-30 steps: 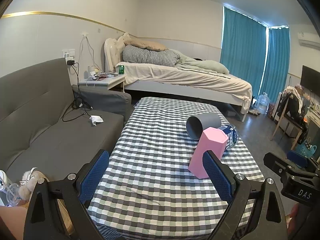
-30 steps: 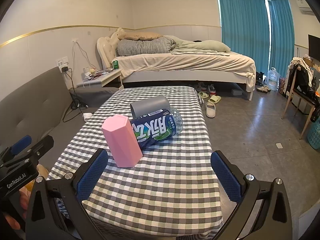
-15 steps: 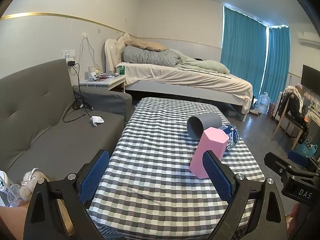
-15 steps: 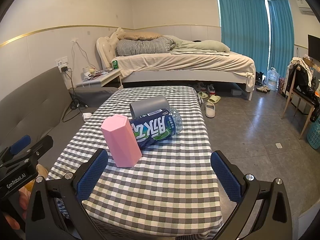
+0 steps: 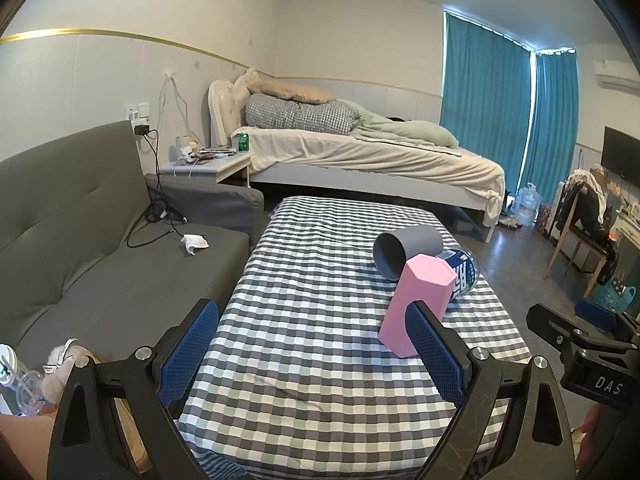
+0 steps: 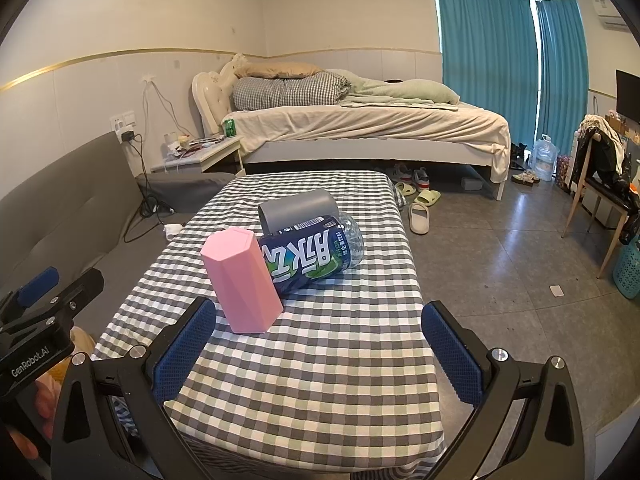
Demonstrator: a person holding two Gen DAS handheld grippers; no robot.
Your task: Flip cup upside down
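Observation:
A pink hexagonal cup [image 5: 416, 304] [image 6: 240, 282] stands on the checked tablecloth [image 5: 312, 320], its closed end up. A grey cup [image 5: 404, 248] [image 6: 298, 210] lies on its side behind it, mouth toward the sofa. My left gripper [image 5: 312, 348] is open and empty, low over the table's near end; its right finger overlaps the pink cup in view. My right gripper [image 6: 320, 348] is open and empty, to the right of and short of the pink cup.
A blue-labelled plastic bottle [image 6: 316, 254] [image 5: 464, 272] lies on its side between the two cups. A grey sofa [image 5: 80, 248] runs along the table's left. A bed [image 5: 360, 156] stands beyond the table. Floor and slippers [image 6: 420, 208] lie to the right.
The left wrist view has shifted very slightly. The cups and bottle have not moved. Both grippers stay open.

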